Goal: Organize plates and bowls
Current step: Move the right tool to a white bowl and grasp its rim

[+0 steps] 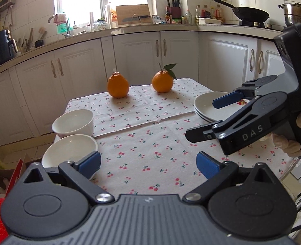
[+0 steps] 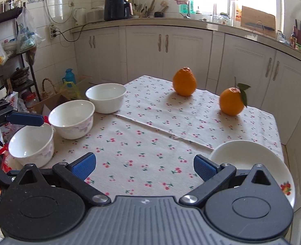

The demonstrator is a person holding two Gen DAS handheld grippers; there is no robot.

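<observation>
Three white bowls stand in a row at the table's left side: a far one (image 2: 105, 98), a middle one (image 2: 71, 118) and a near one (image 2: 31, 145). Two of them show in the left wrist view, one (image 1: 73, 122) behind the other (image 1: 68, 149). A small stack of white plates (image 1: 205, 107) (image 2: 246, 155) lies at the right. My left gripper (image 1: 148, 165) is open above the cloth beside the near bowl, holding nothing. My right gripper (image 2: 143, 166) (image 1: 209, 118) is open, its fingers hovering over the plates' near rim, holding nothing.
Two oranges (image 1: 117, 84) (image 1: 162, 81) sit at the far end of the cherry-patterned tablecloth (image 1: 150, 143). White kitchen cabinets (image 1: 140, 51) run behind the table. Boxes and bags lie on the floor at the left (image 2: 54, 100). A gloved hand (image 1: 287, 145) holds the right gripper.
</observation>
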